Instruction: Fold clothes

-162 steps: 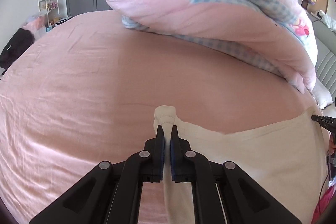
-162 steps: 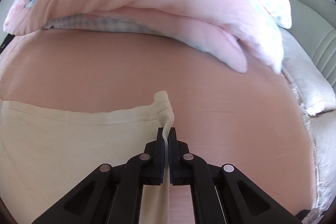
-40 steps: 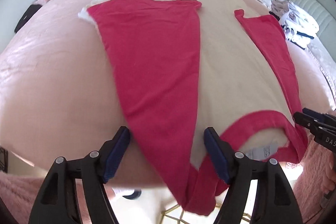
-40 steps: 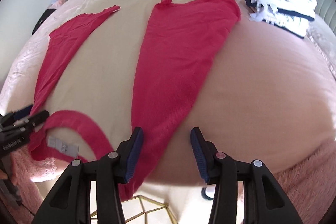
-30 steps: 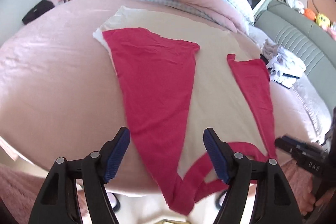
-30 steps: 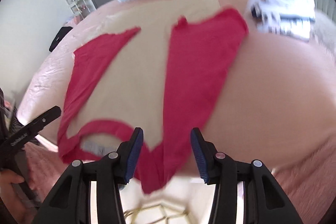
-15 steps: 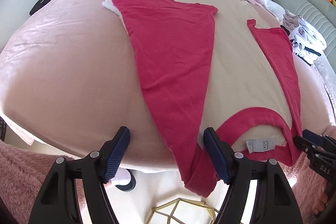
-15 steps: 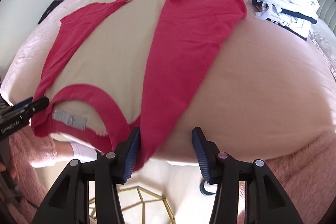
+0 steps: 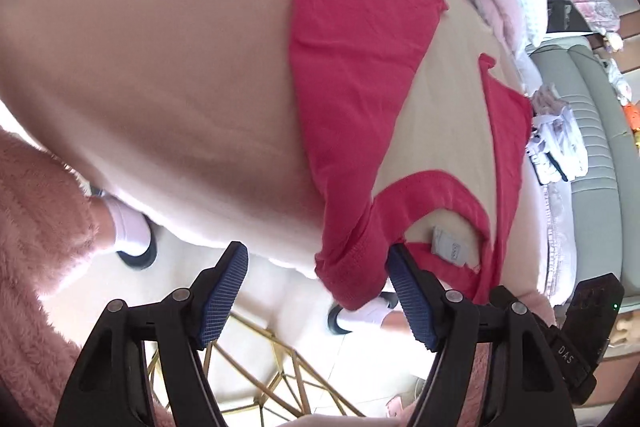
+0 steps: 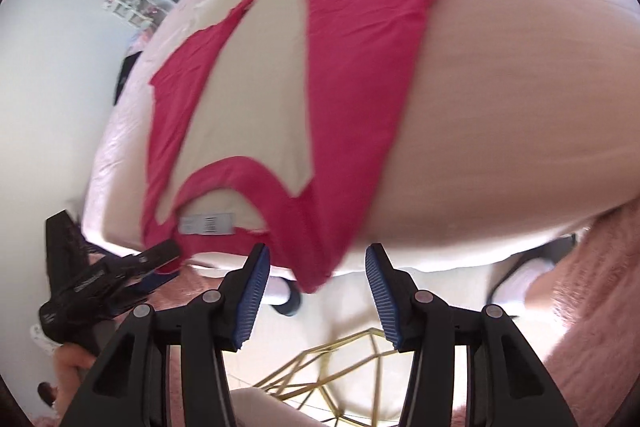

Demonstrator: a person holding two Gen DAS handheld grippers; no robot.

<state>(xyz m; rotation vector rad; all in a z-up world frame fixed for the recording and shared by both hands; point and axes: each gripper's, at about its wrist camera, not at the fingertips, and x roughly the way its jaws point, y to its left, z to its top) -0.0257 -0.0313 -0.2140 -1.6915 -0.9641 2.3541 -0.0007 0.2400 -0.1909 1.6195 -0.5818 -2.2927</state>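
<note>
left gripper (image 9: 316,291) closing, jaws apart around the red-and-cream shirt (image 9: 360,75) shoulder at twelve o'clock; right gripper (image 10: 318,291) wide, unloaded.

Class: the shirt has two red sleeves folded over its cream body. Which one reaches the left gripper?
The broad sleeve on the picture's left; its shoulder end hangs off the bed between the closing left gripper's pads. The other sleeve lies farther right.

We wear a fuzzy pink sleeve (image 9: 36,227), white socks (image 9: 130,231) and dark shoes (image 9: 138,261). Our left gripper (image 9: 316,291) and right gripper (image 10: 316,291) are black, angular frames with round silver screws, ribbed blue pads (image 9: 224,291) and white "DAS" lettering.
</note>
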